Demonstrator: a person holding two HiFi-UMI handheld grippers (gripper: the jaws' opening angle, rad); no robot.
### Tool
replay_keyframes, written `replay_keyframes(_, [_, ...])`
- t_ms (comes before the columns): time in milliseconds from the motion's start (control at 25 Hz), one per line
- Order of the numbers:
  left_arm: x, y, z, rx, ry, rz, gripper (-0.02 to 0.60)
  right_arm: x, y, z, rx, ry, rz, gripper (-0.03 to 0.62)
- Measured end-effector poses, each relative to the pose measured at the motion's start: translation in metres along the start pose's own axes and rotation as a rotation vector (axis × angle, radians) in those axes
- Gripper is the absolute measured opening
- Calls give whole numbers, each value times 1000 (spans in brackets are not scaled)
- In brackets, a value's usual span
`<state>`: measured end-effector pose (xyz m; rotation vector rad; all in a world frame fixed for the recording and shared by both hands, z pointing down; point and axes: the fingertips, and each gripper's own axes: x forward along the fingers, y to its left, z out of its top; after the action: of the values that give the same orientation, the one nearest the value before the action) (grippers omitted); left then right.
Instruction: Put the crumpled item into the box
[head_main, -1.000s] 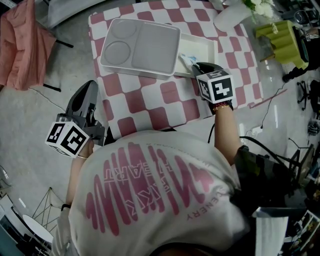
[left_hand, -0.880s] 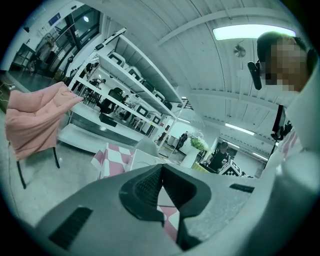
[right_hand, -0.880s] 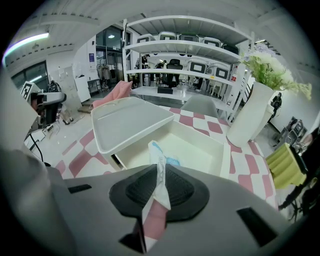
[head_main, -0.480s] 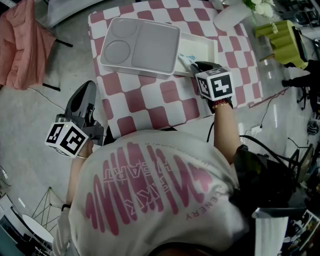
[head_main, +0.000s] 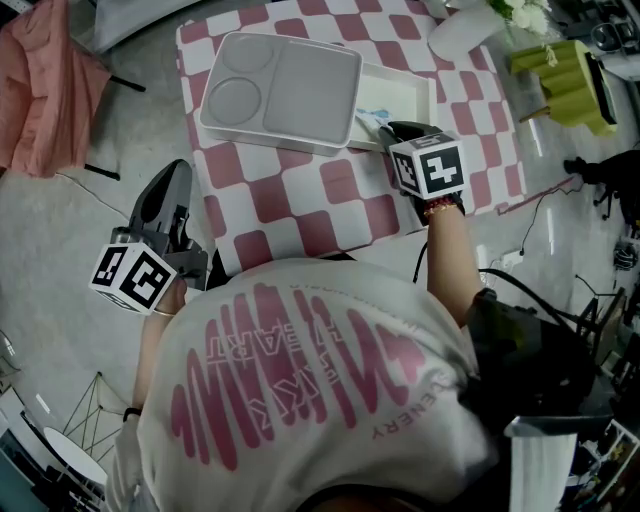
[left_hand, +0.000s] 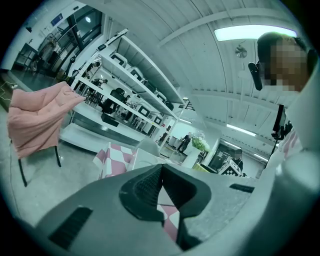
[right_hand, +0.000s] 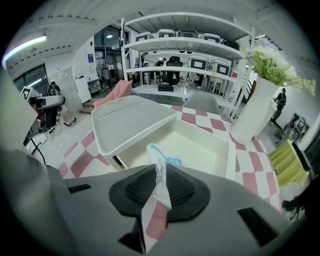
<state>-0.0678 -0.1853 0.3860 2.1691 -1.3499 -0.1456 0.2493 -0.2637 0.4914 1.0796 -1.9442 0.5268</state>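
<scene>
A white open box (head_main: 405, 98) sits on the checkered table (head_main: 330, 205), with a grey lid (head_main: 282, 90) lying across its left part. My right gripper (head_main: 392, 133) hovers at the box's near edge. A crumpled white and blue wrapper (right_hand: 159, 172) stands pinched between its pads, its tip over the box's inside (right_hand: 200, 150). The jaws are opening, with the wrapper still between them. In the head view the wrapper (head_main: 372, 120) shows just past the right fingertips. My left gripper (head_main: 168, 200) hangs off the table's left side over the floor, shut and empty (left_hand: 161, 172).
A white vase (right_hand: 252, 112) with flowers stands at the table's far right, seen in the head view as the vase (head_main: 462, 30). A green object (head_main: 565, 75) lies beyond the table's right edge. A pink cloth (head_main: 45, 90) drapes a chair at far left.
My right gripper has edged slightly toward the box with the wrapper in it. The left gripper has stayed still.
</scene>
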Motion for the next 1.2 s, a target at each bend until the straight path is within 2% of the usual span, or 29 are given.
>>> replay_keyframes(1200, [-3,-4,-7,-4,2,3,8,3,1,1,29,2,2,75])
